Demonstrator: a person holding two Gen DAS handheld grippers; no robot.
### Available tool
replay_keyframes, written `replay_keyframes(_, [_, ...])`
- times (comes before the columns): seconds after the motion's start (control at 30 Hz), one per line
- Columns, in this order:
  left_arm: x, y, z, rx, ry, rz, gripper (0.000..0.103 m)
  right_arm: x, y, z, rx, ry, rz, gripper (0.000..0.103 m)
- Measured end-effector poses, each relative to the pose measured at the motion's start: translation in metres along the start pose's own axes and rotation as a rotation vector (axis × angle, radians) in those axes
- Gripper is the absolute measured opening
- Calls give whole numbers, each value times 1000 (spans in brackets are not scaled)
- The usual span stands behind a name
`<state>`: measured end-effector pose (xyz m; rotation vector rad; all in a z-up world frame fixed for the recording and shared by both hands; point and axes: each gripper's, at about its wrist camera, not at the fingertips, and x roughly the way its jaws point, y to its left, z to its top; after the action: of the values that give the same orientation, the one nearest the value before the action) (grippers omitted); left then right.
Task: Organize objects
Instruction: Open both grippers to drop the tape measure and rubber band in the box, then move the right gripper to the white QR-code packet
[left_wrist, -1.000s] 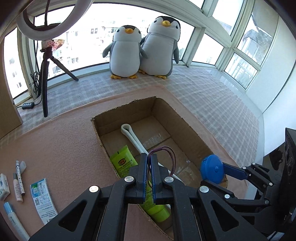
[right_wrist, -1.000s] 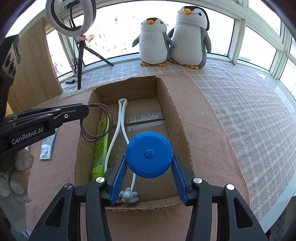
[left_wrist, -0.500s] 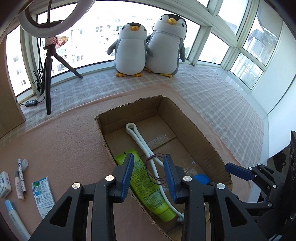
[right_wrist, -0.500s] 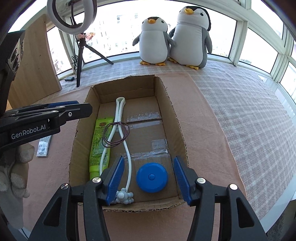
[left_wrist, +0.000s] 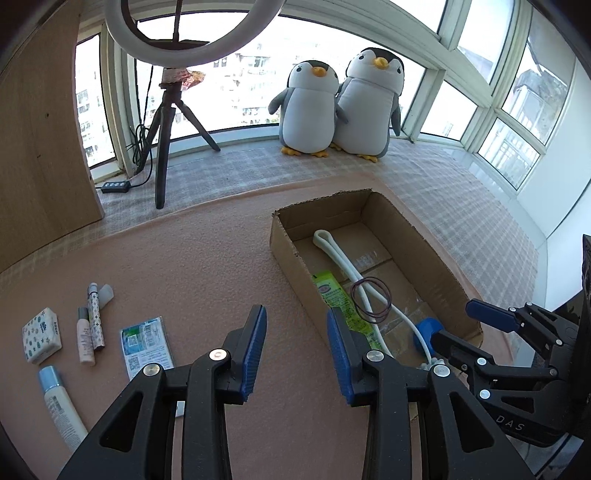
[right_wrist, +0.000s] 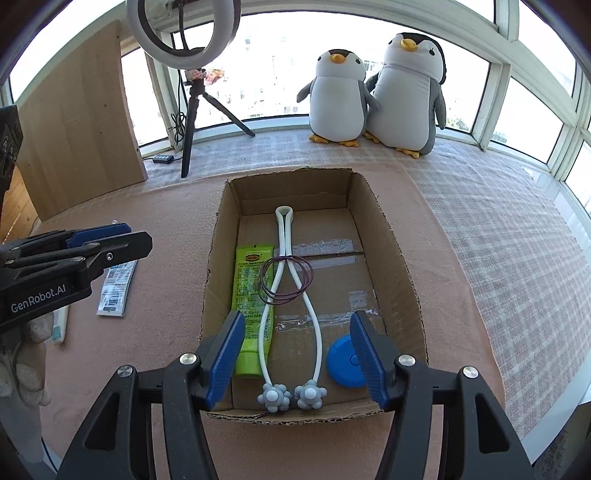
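Now both hands are free. At the bottom of the left wrist view, the left gripper (left_wrist: 295, 350) has its blue pads wide apart and holds nothing. It hangs over the pink desk (left_wrist: 207, 266), just left of the cardboard box (left_wrist: 284, 240). At the bottom of the right wrist view, the right gripper (right_wrist: 297, 354) is spread apart too, with nothing in it, low over the near end of the box.

Inside the box lie four things. The blue round case (right_wrist: 343, 360) sits in the near right corner. The white massager (right_wrist: 284, 280) runs down the middle, with its two knobby balls at the near wall. The green tube (right_wrist: 251, 295) lies along the left side. The thin purple hair bands (right_wrist: 286, 275) rest on top of the tube and massager.

So this looks like the gap between one drop and the next pick.

More things wait at the lower left of the left wrist view: a printed packet (left_wrist: 146, 345), a white tube (left_wrist: 61, 402), two small sticks (left_wrist: 90, 325) and a little tissue pack (left_wrist: 40, 334). The next move is likely for the left gripper to swing left, go down over one of them, maybe the nearby packet, and close. The packet is flat, so the pads must get right down to the desk.

Far back, two plush penguins (left_wrist: 336, 107) sit by the window.
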<state>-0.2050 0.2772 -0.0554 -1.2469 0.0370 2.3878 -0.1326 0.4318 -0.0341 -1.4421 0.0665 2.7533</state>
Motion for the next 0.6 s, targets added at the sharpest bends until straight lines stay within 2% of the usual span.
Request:
replay_keyframes(0.13, [-22, 39, -24, -54, 0, 21, 42, -2, 23, -1, -19, -1, 38, 55])
replay_keyframes(0.37, [-56, 117, -68, -156, 23, 97, 42, 6, 65, -1, -39, 33, 114, 55])
replay_keyframes(0.6, [-70, 170, -87, -226, 37, 120, 43, 27, 106, 8, -41, 93, 213, 55])
